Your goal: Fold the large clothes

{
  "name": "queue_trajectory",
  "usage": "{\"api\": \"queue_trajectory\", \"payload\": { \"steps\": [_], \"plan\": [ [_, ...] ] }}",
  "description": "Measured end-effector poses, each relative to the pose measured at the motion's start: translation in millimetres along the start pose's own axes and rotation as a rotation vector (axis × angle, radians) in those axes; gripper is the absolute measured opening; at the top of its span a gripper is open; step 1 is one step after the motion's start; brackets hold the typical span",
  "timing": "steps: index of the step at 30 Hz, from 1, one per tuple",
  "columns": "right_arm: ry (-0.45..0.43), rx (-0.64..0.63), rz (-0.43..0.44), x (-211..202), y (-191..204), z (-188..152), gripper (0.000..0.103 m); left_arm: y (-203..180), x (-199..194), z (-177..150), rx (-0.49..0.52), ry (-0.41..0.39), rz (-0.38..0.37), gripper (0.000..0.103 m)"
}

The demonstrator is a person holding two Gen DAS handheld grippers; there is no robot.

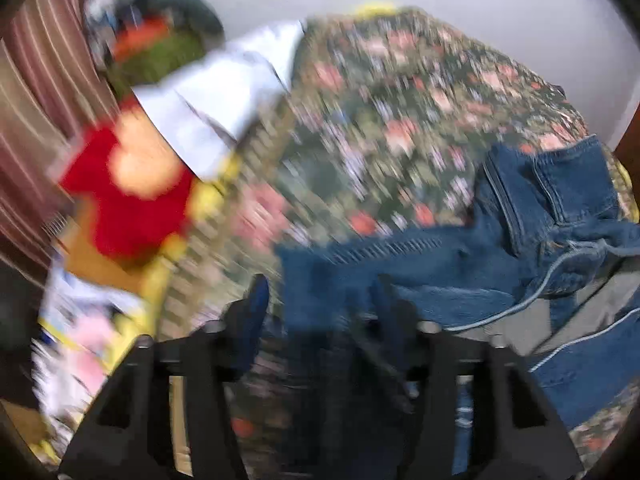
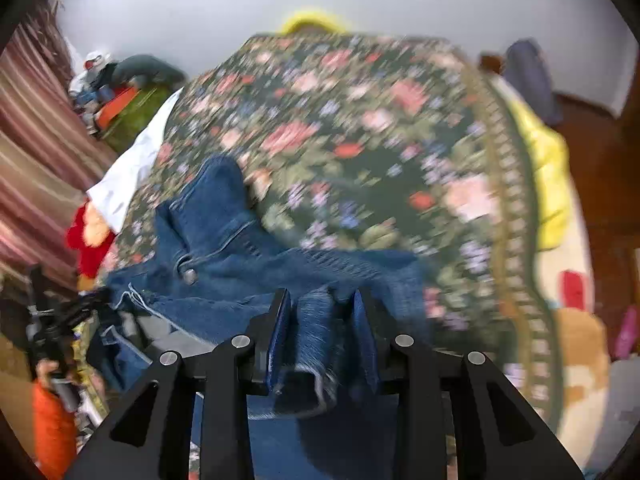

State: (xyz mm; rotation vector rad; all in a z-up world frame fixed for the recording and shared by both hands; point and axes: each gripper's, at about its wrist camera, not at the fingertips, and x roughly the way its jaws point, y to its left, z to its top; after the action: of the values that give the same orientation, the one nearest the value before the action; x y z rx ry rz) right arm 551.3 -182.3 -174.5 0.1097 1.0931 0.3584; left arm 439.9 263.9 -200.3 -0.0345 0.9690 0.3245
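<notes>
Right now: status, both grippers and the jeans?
Left gripper open over jeans. Right gripper open, denim fold between fingers. White garment beside; nothing blocking.

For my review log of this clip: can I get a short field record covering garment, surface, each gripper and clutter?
garment: blue jeans, crumpled, unfolded
surface: floral bedspread
left gripper: fingers apart at the denim edge, gripping nothing
right gripper: frayed denim hem between its fingers; whether clamped is unclear
clutter: red and yellow plush toy, white cloth at the bed's edge
</notes>
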Motion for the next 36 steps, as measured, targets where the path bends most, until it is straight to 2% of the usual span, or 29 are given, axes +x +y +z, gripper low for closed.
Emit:
{"api": "queue_trajectory", "payload": {
  "steps": [2,6,7,11,15,19,23,25,27,31,36],
  "plan": [
    [-0.028,-0.026,-0.04,-16.6,2.8,-1.9,0.029,5.3,-15.1,0.5,0.012,-0.022,0.025,0.058],
    [-0.064,-0.075,-0.076,-45.2,9.2,-13.6,0.029,8.3,-44.6,-8.2,0.057,-0.038,0.005,0.058],
    [-0.072,-0.089,-0.08,-52.2,12.1,-18.2,0.029,5.8,-51.2,-12.4,0.071,-0.043,0.0,0.061],
    [-0.094,-0.151,-0.087,-73.1,29.1,-43.4,0.029,-13.5,-73.1,-39.0,0.135,-0.053,-0.051,0.066],
    [-0.085,-0.223,-0.096,-76.0,50.0,-71.3,0.029,-37.5,-76.8,-61.2,0.161,-0.028,-0.124,0.068],
    [-0.048,-0.288,-0.101,-60.4,68.8,-96.2,0.029,-63.1,-61.0,-78.7,0.175,0.023,-0.171,0.068],
    [0.024,-0.336,-0.11,-27.0,81.8,-115.4,0.029,-81.6,-36.5,-85.7,0.173,0.079,-0.193,0.068],
    [0.063,-0.345,-0.111,-8.0,85.2,-119.7,0.029,-87.9,-25.1,-84.3,0.185,0.083,-0.177,0.068],
    [0.072,-0.361,-0.138,6.5,89.3,-121.4,0.029,-91.8,-9.6,-79.7,0.2,0.076,-0.122,0.068],
    [0.03,-0.414,-0.191,24.7,98.4,-108.7,0.029,-83.9,18.6,-61.0,0.188,0.083,-0.065,0.068],
    [0.027,-0.379,-0.175,45.5,97.6,-68.4,0.029,-65.0,39.3,-27.7,0.11,0.068,-0.037,0.069]
  ]
}}
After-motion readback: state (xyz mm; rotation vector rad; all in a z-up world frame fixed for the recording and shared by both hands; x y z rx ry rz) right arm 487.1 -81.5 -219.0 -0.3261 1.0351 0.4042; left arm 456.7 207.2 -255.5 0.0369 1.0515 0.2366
